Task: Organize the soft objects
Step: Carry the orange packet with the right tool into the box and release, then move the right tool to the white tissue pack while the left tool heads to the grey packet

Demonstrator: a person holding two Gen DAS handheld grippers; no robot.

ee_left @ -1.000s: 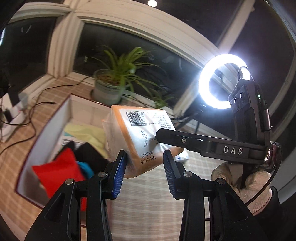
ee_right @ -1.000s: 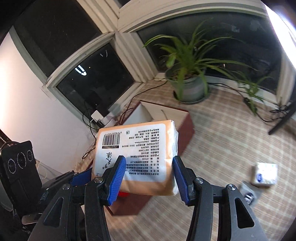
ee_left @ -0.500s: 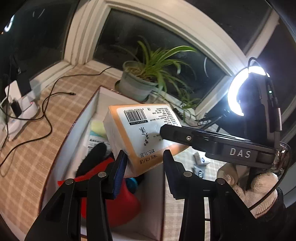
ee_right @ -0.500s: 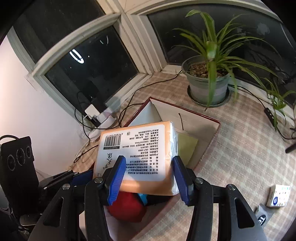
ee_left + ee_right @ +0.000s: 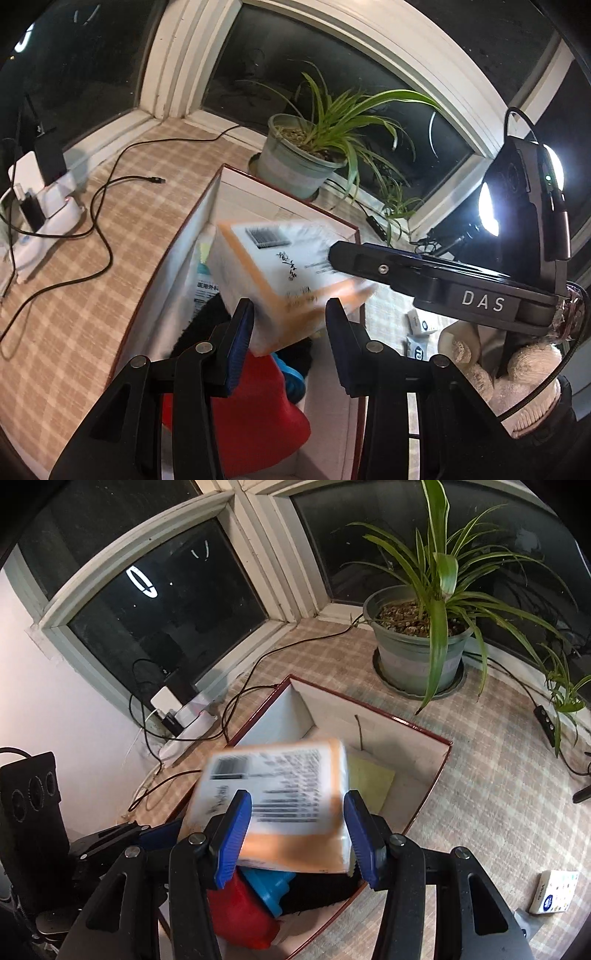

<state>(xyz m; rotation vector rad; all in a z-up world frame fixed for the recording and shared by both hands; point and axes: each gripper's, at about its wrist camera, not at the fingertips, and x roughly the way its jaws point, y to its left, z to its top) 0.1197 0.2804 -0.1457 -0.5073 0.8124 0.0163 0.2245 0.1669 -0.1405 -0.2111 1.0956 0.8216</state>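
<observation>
Tissue pack [image 5: 291,805] is clamped between the right gripper [image 5: 295,834] pads, its corner also pinched by the left gripper [image 5: 288,336], just ahead, over the open box [image 5: 424,771]. Judged light, squashy, film-slippery; best gripped across the broad sides.

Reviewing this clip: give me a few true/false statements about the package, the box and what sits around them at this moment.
1. The orange-and-white package is over the open box. True.
2. The box is empty. False: a red item, a blue item and dark fabric lie inside.
3. A potted plant stands beyond the box. True.
4. Only the right hand-held gripper is at the package. False: the left hand-held gripper also has it between its fingers.
5. The window panes show daylight. False: they are dark.
</observation>
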